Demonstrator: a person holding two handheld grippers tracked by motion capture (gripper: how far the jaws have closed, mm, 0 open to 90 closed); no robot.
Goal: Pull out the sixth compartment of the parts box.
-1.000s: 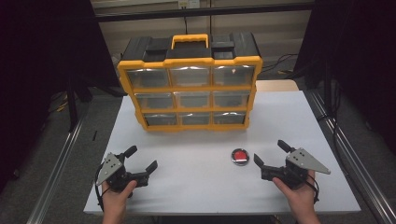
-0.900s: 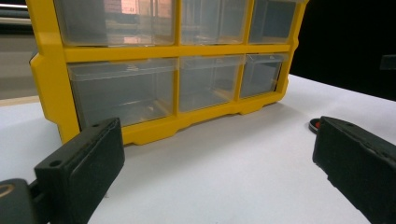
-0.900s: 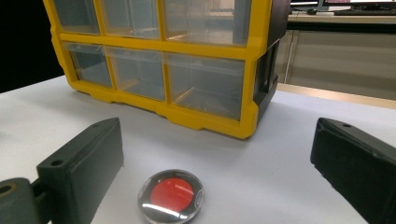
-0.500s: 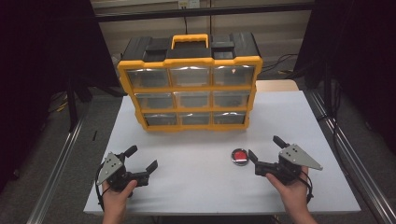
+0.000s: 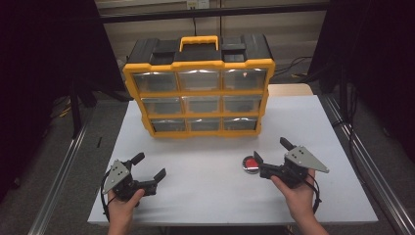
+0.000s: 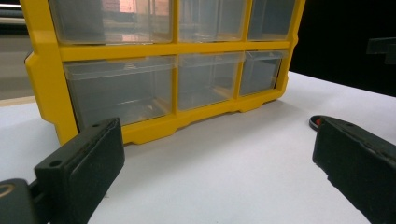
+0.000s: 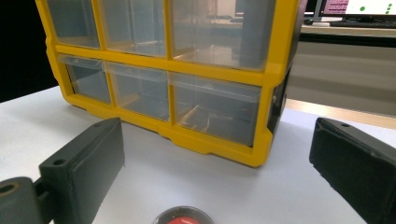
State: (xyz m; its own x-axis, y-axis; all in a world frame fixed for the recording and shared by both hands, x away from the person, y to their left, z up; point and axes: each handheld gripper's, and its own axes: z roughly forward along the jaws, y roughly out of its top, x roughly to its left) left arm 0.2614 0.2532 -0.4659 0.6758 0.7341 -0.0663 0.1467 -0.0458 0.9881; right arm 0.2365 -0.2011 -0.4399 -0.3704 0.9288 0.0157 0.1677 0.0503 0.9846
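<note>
Right claw (image 5: 273, 155) gapes beside the red disc (image 5: 250, 164); left claw (image 5: 149, 165) gapes too.

Right hand-held gripper (image 5: 273, 157) shifted left, now just beside the red-centred disc (image 5: 250, 164), jaws wide

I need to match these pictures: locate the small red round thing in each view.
High view: small red round thing on the table, right of centre, beside the right gripper.
Left gripper view: right edge, behind one finger.
Right gripper view: bottom centre.
Shared landmark: yellow drawer organizer.
</note>
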